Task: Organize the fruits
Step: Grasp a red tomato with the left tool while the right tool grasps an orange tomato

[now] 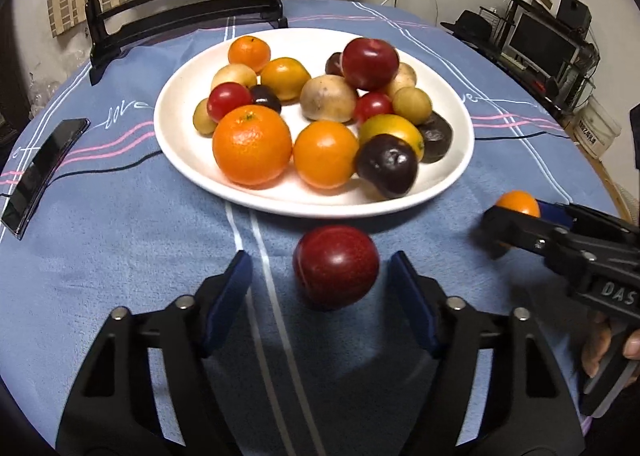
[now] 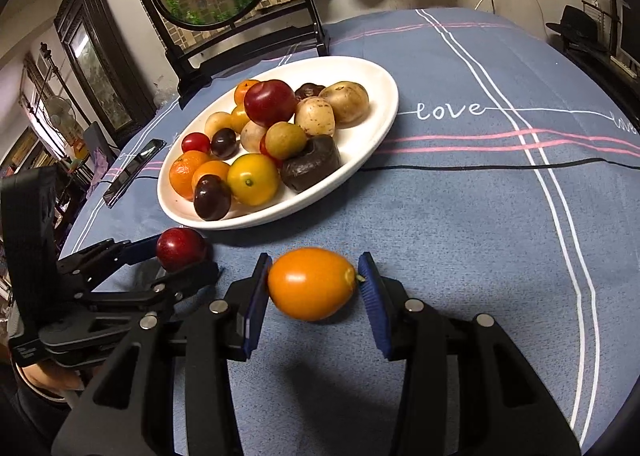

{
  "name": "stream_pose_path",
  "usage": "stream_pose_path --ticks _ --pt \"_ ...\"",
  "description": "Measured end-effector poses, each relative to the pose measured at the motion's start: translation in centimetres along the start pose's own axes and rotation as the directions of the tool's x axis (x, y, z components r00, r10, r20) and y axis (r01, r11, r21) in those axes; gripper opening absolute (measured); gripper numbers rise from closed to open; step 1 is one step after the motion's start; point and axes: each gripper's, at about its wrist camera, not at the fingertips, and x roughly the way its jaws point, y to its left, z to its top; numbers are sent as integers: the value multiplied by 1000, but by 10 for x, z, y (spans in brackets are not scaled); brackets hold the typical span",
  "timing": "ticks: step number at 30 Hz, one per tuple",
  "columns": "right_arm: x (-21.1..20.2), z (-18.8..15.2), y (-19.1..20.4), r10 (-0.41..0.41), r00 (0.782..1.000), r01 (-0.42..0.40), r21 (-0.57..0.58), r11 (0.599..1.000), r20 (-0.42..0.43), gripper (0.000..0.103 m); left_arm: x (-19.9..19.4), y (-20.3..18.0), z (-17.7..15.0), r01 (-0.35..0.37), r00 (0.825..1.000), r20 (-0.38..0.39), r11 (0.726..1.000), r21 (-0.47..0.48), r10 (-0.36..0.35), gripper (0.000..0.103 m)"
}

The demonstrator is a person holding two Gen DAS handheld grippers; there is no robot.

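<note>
Blue-padded left tool [image 1: 320, 276] half open, straddling red plum [image 1: 335, 266], pads clear | right tool [image 2: 314, 288] clamped on orange fruit [image 2: 311, 283] | both before white plate [image 1: 188, 160] on worktop [image 1: 120, 256] | smooth, round, bruisable: grip gently at widest girth

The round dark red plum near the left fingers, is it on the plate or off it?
Off it. The round dark red plum sits on the blue tablecloth, in front of the white oval plate.

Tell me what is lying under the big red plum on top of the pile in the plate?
The red plum rests on a tan potato and a dark fruit. Whatever lies beneath them on the white plate is covered.
</note>
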Motion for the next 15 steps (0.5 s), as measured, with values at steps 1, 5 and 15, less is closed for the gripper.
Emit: stream_pose_path --ticks 1,5,15 --pt "0 0 0 1 1000 -1 -1 1000 0 45 0 -1 1 -7 1000 2 1000 3 7 60" --pt "0 1 0 8 1000 -8 1 1000 4 45 -3 -3 2 25 1000 11 999 21 -25 40" --pt "-1 1 1 8 1000 -8 -13 1000 5 46 -4 -6 1 8 1000 12 999 38 -9 40"
